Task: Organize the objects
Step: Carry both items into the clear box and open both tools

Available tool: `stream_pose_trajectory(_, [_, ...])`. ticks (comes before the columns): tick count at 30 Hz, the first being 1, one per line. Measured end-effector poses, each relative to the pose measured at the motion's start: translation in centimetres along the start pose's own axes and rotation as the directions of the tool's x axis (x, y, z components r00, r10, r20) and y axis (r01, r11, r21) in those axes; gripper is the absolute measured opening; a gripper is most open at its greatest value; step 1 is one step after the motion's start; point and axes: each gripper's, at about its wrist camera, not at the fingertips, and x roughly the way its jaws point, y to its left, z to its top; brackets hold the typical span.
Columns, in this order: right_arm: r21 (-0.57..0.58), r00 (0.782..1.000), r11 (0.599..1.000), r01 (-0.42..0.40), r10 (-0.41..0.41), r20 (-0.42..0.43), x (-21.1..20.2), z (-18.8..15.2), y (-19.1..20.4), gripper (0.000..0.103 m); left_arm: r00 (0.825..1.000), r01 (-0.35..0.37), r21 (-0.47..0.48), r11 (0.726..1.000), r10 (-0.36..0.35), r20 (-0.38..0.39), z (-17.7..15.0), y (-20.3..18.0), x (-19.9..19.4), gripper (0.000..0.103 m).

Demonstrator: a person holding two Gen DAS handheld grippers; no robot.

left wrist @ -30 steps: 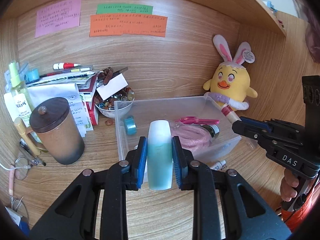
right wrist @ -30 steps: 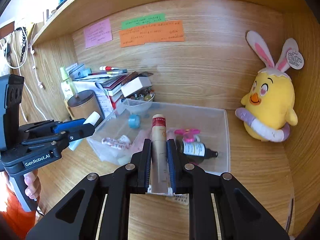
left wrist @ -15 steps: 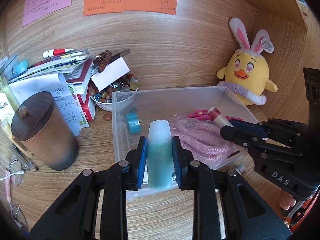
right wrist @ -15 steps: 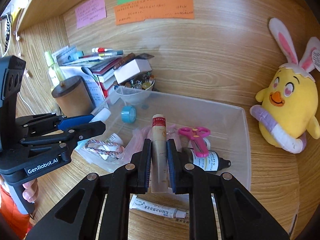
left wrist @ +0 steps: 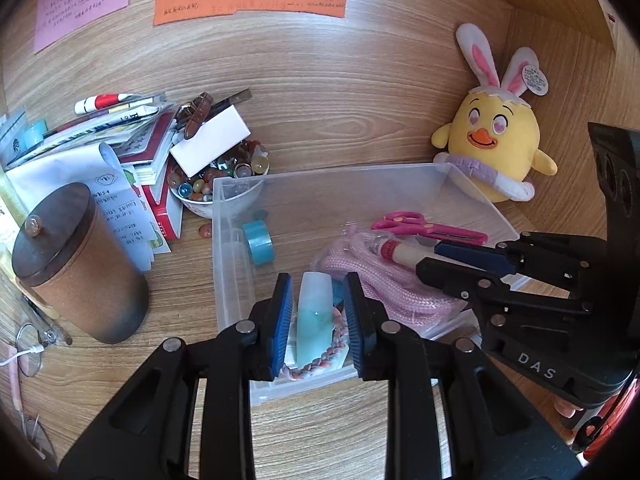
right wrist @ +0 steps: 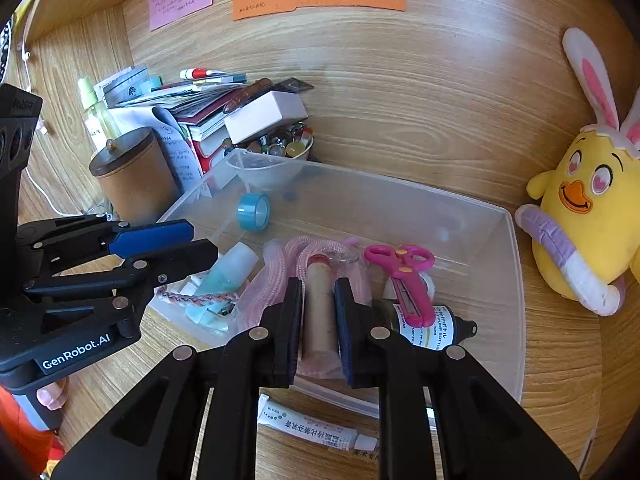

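A clear plastic box (left wrist: 332, 172) stands on the wooden desk. My left gripper (left wrist: 316, 320) hangs over its near left corner, jaws slightly apart. A teal bottle (left wrist: 316, 312) lies between them on a braided cord (left wrist: 320, 360), with a thin gap at each pad. My right gripper (right wrist: 318, 328) is over the box's middle, and its jaws are opening. A tan tube with a red cap (right wrist: 319, 308) lies between them on a bag of pink rope (left wrist: 380, 276), and the pads no longer press it. In the right wrist view the left gripper (right wrist: 204, 240) sits over the bottle (right wrist: 224, 276).
Also in the box are pink scissors (right wrist: 404, 276), a dark labelled bottle (right wrist: 428, 328) and a blue tape roll (left wrist: 259, 240). A white ointment tube (right wrist: 316, 428) lies outside its near wall. A brown canister (left wrist: 76, 268), a bowl of beads (left wrist: 216, 184), stacked books and a plush chick (left wrist: 496, 148) surround it.
Both grippers have come forward and down into the box. The bottle and the tube now rest on the box's contents, and both pairs of pads have eased off them.
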Motion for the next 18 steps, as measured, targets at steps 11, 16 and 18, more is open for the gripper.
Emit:
stream_pose_trajectory(11, [0.019, 0.996, 1.000, -0.016, 0.015, 0.087, -4.4, -0.5, -1.3, 0.050, 0.997, -0.025, 0.025, 0.999, 0.023, 0.074, 0.0, -1.4, -3.2, 0.064])
stream_pose_trajectory(16, [0.027, 0.992, 1.000, -0.012, 0.008, 0.124, -7.0, -1.9, -2.3, 0.058, 0.996, -0.001, 0.075, 0.997, -0.006, 0.093, -0.8, -2.6, -4.8, 0.072])
stream_pose_trajectory(18, [0.033, 0.992, 0.999, -0.013, 0.009, 0.123, -7.7, -2.7, -2.8, 0.060, 0.997, 0.007, 0.101, 0.995, -0.015, 0.082, -1.4, -3.2, -4.8, 0.073])
